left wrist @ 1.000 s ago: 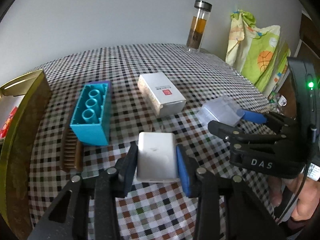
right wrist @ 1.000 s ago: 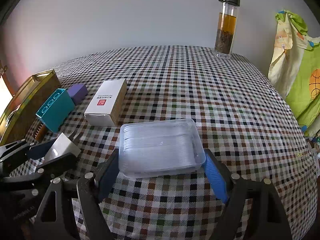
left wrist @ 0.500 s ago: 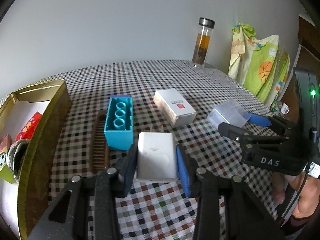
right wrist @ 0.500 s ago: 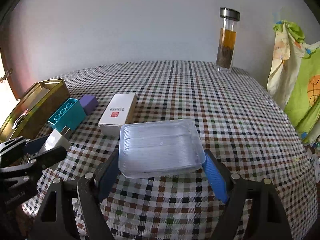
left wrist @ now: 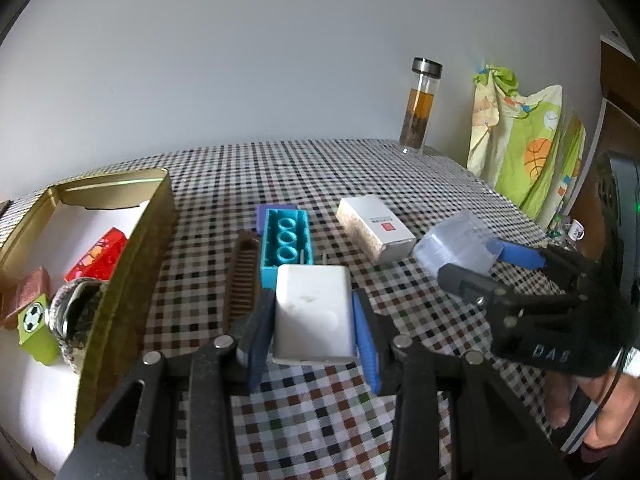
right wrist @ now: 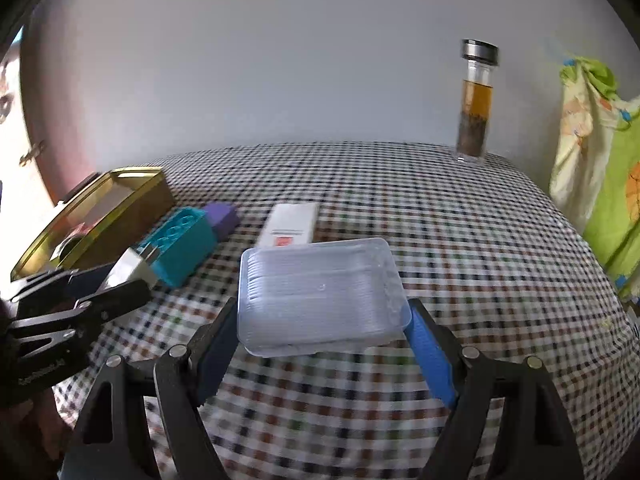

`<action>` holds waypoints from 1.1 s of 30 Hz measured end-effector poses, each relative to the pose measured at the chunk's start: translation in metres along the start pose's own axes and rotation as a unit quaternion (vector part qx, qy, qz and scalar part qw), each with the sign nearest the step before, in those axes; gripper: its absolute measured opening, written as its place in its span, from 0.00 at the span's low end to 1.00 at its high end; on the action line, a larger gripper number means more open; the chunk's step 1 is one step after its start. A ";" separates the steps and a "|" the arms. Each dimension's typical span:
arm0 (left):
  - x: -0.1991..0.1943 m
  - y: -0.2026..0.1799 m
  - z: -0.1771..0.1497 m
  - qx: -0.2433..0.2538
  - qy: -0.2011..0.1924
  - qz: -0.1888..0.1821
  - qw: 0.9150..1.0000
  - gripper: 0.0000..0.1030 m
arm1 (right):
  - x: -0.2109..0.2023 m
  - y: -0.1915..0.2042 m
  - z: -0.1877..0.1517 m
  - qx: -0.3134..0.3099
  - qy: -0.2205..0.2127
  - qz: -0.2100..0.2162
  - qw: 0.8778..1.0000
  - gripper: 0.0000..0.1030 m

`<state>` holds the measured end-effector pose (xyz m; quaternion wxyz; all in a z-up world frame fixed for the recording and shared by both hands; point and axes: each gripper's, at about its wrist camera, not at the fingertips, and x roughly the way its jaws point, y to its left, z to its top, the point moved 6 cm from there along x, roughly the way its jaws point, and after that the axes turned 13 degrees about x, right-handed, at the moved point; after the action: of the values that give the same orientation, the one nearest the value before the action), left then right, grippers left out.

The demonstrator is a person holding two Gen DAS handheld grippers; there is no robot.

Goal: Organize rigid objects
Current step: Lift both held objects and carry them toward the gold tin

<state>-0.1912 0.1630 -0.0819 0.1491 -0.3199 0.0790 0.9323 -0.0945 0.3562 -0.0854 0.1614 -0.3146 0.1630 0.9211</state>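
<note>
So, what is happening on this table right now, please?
A person is tidying objects with two handheld grippers. The left gripper is shut on a white charger, and the right gripper holds a clear plastic box; both are lifted above the checkered tablecloth. A teal toy brick, brown comb and white carton lie on the cloth beside a partly filled gold tin.

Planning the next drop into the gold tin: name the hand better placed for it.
Left, probably. The left gripper holds the white charger right beside the gold tin; the right gripper with its clear tray sits farther away.
</note>
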 end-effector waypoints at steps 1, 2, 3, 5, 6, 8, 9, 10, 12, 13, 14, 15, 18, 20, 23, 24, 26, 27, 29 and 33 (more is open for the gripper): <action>-0.002 0.002 0.000 -0.001 -0.004 0.004 1.000 0.36 | 0.000 0.003 0.000 -0.002 -0.002 0.003 1.000 0.79; -0.004 0.004 0.000 -0.002 -0.008 0.005 1.000 0.36 | 0.000 0.010 0.000 -0.005 -0.003 0.009 1.000 0.79; -0.006 0.005 0.000 -0.004 -0.014 0.005 1.000 0.36 | 0.000 0.013 0.000 -0.007 -0.004 0.011 1.000 0.79; -0.009 0.007 0.000 -0.005 -0.020 0.006 1.000 0.36 | -0.001 0.020 0.002 -0.006 -0.014 0.019 1.000 0.79; -0.010 0.007 0.000 -0.003 -0.024 0.006 1.000 0.36 | -0.002 0.022 0.002 -0.005 -0.018 0.022 1.000 0.79; -0.013 0.008 0.001 -0.004 -0.031 0.007 0.999 0.36 | -0.002 0.026 0.002 -0.005 -0.024 0.026 0.999 0.79; -0.014 0.009 0.001 -0.004 -0.034 0.010 0.999 0.36 | -0.003 0.028 0.003 -0.002 -0.028 0.030 0.999 0.79; -0.015 0.008 0.002 -0.003 -0.038 0.012 0.999 0.36 | -0.004 0.029 0.003 0.001 -0.031 0.031 0.999 0.79; -0.019 0.010 0.002 -0.001 -0.046 0.016 0.999 0.36 | -0.005 0.029 0.005 0.010 -0.041 0.036 0.998 0.79; -0.021 0.010 0.003 0.000 -0.051 0.019 0.999 0.36 | -0.007 0.028 0.006 0.016 -0.052 0.037 0.998 0.79; -0.023 0.010 0.003 0.002 -0.055 0.022 0.998 0.36 | -0.009 0.027 0.008 0.019 -0.061 0.035 0.997 0.79; -0.025 0.010 0.004 0.004 -0.058 0.025 0.998 0.36 | -0.010 0.028 0.007 0.020 -0.062 0.033 0.997 0.79; -0.028 0.010 0.005 0.009 -0.064 0.030 0.997 0.36 | -0.016 0.027 0.009 0.025 -0.080 0.029 0.996 0.79; -0.030 0.010 0.005 0.011 -0.070 0.035 0.997 0.36 | -0.019 0.027 0.009 0.028 -0.088 0.027 0.995 0.79; -0.035 0.012 0.006 0.013 -0.081 0.042 0.996 0.36 | -0.024 0.027 0.010 0.035 -0.101 0.030 0.994 0.79; -0.037 0.013 0.005 0.015 -0.084 0.046 0.995 0.36 | -0.025 0.027 0.010 0.036 -0.106 0.032 0.993 0.79; -0.041 0.015 0.005 0.015 -0.091 0.053 0.994 0.36 | -0.030 0.029 0.011 0.038 -0.119 0.035 0.991 0.79; -0.042 0.016 0.005 0.015 -0.092 0.055 0.994 0.36 | -0.032 0.030 0.011 0.039 -0.125 0.036 0.991 0.79; -0.044 0.018 0.005 0.015 -0.096 0.060 0.993 0.36 | -0.034 0.032 0.012 0.039 -0.133 0.039 0.990 0.79; -0.049 0.023 0.004 0.014 -0.105 0.067 0.992 0.36 | -0.037 0.036 0.011 0.040 -0.141 0.042 0.988 0.79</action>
<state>-0.1638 0.1314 -0.0469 0.0978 -0.2124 0.0972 0.9674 -0.0869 0.3206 -0.0468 0.1568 -0.1675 0.1880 0.9550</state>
